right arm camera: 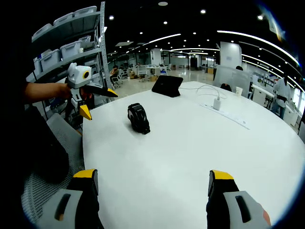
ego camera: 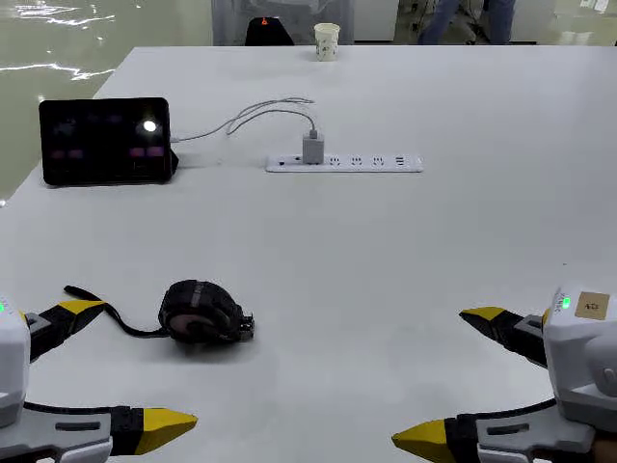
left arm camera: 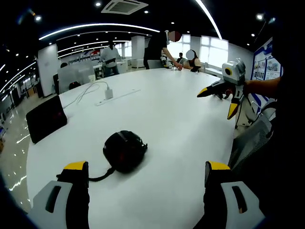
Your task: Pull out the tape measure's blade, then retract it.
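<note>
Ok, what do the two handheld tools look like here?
Both match: the left tool and right tool have white bodies, black jaws ending in pointed yellow tips, and a small green light. The right one carries a tan square label.

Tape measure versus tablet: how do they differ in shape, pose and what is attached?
The tape measure is rounded; the tablet is a flat rectangle. The tape measure lies flat, while the tablet stands propped up. The tape measure trails a black strap; a white cable reaches the tablet. Both are dark and rest on the table.
</note>
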The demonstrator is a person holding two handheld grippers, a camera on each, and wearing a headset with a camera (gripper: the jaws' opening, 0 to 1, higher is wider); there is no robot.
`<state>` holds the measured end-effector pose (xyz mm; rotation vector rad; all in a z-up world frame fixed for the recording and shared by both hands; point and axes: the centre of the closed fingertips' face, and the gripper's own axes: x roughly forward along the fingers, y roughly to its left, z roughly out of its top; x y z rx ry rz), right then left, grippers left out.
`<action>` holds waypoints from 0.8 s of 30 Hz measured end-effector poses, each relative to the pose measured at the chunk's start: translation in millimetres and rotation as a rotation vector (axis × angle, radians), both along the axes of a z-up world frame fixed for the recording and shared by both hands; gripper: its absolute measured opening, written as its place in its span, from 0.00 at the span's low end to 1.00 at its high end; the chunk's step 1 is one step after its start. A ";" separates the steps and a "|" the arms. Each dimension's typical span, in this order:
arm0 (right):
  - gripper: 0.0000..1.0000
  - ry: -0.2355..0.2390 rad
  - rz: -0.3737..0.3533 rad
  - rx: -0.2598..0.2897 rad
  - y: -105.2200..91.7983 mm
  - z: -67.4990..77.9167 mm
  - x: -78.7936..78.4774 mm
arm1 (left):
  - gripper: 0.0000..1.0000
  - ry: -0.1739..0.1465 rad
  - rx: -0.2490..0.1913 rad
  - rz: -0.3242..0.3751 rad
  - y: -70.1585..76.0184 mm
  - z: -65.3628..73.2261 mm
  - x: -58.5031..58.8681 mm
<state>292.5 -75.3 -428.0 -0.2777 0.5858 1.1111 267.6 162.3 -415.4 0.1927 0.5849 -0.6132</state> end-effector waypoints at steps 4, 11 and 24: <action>0.95 -0.003 0.027 -0.005 3.8 -2.0 4.3 | 0.99 0.002 0.005 -0.015 0.9 -1.8 5.0; 0.93 -0.015 0.072 -0.011 11.8 -4.9 14.1 | 0.99 -0.001 0.003 -0.039 2.8 -2.7 16.2; 0.88 -0.029 0.173 -0.034 31.2 -12.7 25.9 | 0.93 0.020 0.033 -0.094 7.4 -7.5 27.4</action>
